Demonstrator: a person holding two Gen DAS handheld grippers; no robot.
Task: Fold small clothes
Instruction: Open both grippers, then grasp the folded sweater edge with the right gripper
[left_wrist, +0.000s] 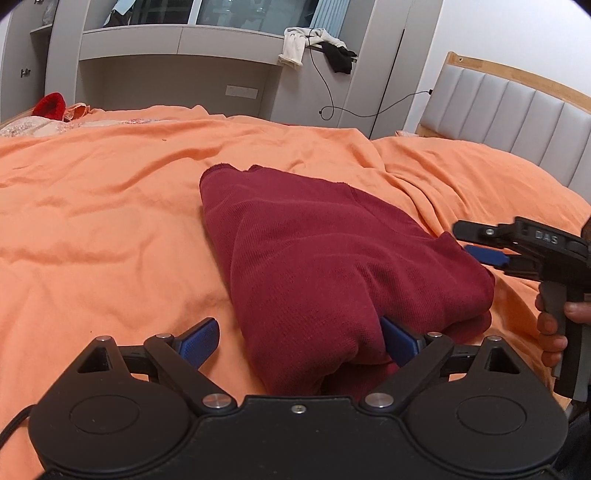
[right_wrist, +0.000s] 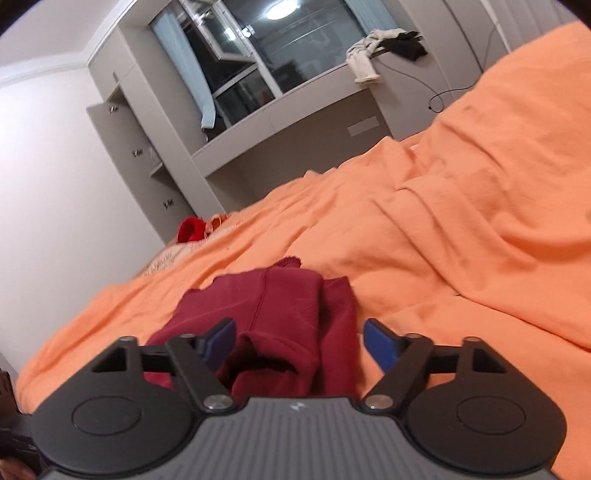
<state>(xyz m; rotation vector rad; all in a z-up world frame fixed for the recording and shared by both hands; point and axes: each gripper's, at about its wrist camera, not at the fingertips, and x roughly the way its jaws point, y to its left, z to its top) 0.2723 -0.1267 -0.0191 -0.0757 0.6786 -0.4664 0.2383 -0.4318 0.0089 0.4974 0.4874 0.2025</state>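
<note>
A dark red knit garment (left_wrist: 325, 258) lies folded into a thick bundle on the orange bedsheet (left_wrist: 110, 221). My left gripper (left_wrist: 299, 341) is open, its blue pads spread on either side of the bundle's near end. The right gripper (left_wrist: 480, 251) comes in from the right beside the bundle's right edge. In the right wrist view my right gripper (right_wrist: 299, 345) is open, with the garment's (right_wrist: 288, 317) rolled end lying between its blue pads.
A grey padded headboard (left_wrist: 517, 122) stands at the right. A grey shelf unit (left_wrist: 177, 70) with hanging clothes (left_wrist: 314, 46) and a black cable (left_wrist: 332, 107) stands behind the bed. A bright red item (left_wrist: 50, 105) and a patterned cloth lie at the bed's far left.
</note>
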